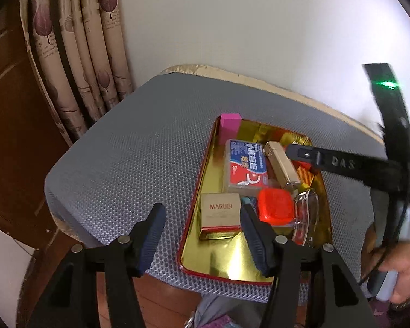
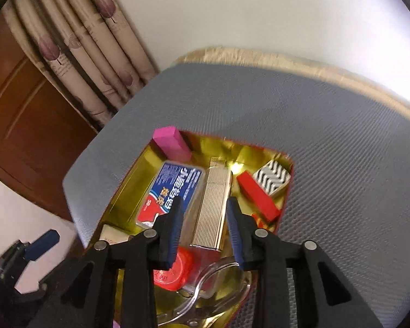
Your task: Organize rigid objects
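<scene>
Both tongs held apart, nothing clamped: left gripper [image 1: 202,229] over MARUBI box [image 1: 220,213], right gripper [image 2: 203,225] above gold lighter [image 2: 213,205] in tray [image 1: 232,268]

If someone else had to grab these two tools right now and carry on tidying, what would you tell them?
Left hand-held gripper: open, empty, hovering near the MARUBI box.
Right hand-held gripper: open, empty, over the ribbed gold case.
In the gold tray: pink block, blue-red card box, red block, zigzag box, red lid, clear glass piece.
Done: everything visible sits in the tray.
Left: nothing remains on the grey mat; perhaps straighten the pile.
</scene>
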